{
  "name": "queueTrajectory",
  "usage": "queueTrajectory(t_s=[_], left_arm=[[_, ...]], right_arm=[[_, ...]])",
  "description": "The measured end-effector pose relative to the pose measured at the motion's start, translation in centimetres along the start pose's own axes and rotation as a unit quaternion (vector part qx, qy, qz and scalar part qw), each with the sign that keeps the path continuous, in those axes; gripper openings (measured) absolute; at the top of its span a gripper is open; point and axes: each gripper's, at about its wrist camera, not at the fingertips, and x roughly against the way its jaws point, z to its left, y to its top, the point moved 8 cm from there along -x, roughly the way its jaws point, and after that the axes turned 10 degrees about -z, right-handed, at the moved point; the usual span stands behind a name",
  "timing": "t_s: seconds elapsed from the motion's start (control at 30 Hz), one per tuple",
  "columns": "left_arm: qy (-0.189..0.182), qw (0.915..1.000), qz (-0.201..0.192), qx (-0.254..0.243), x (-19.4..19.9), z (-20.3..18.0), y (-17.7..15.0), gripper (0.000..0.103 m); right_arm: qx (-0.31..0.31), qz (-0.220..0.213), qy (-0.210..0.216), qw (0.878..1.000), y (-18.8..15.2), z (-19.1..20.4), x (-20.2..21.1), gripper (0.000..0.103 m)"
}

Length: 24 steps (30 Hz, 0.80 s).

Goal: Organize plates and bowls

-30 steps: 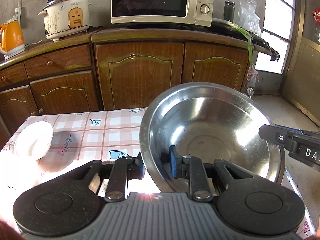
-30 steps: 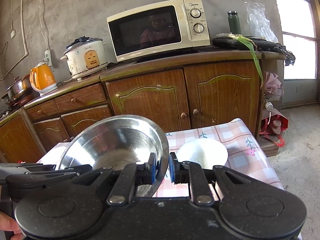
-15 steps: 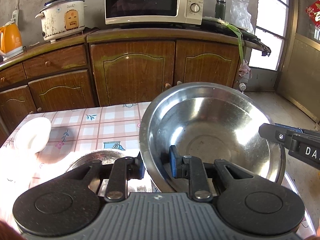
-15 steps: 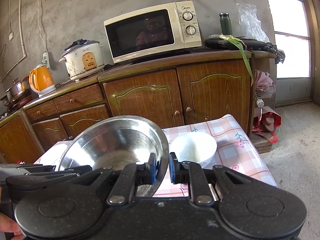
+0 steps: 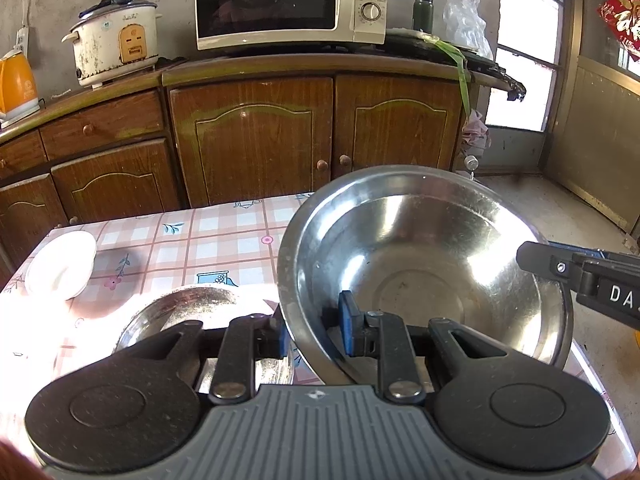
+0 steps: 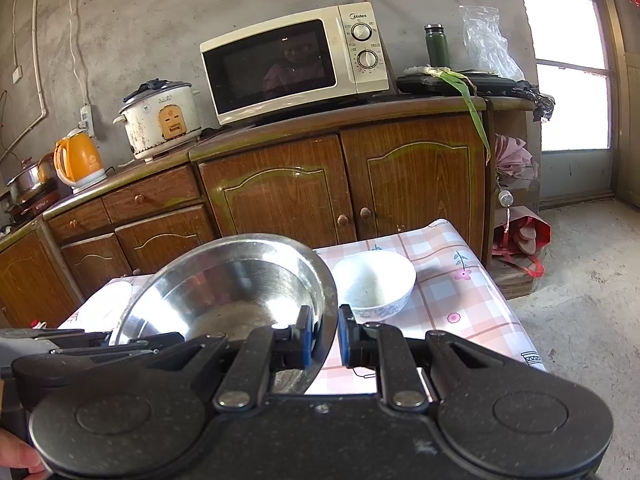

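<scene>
A kitchen wall of brown wooden cabinets (image 5: 256, 136) runs behind a table (image 5: 224, 236) covered in pink checked cloth. On the counter stand a white microwave (image 5: 290, 2), a stained rice cooker (image 5: 116, 42), an orange kettle (image 5: 14, 80) and a dark green flask (image 5: 423, 12), with a clear plastic bag (image 5: 464, 24) beside the flask.

A big steel bowl (image 5: 424, 268) is held above the table, tilted, by both grippers at once. The left gripper (image 5: 312, 328) has its jaws closed on the bowl's near-left rim, one blue pad inside the wall and one outside. The right gripper (image 6: 323, 336) clamps the opposite rim in the same way, a finger on each side of the metal; in the left view its black fingers (image 5: 560, 268) reach over the bowl's right edge.

Below and left of the held bowl, a second steel bowl (image 5: 188, 312) sits on the cloth, partly hidden by the left gripper and washed out by glare, so whether the two bowls touch is hard to say. A white bowl (image 6: 374, 284) stands on the table's right part, just beyond the right gripper. Near the far-left edge sits a white dish (image 5: 62, 264), apparently tilted towards the camera.

A bare hand (image 6: 20, 460) shows at the lower left corner of the right view.
</scene>
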Motion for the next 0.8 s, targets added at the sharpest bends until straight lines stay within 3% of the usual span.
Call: queueTrajectory(t_s=[0.8], left_arm=[[-0.014, 0.9997, 0.022, -0.001, 0.9, -1.1, -3.1, 0.023]], right_arm=[[-0.002, 0.019, -0.011, 1.000, -3.5, -1.2, 2.7, 0.018]])
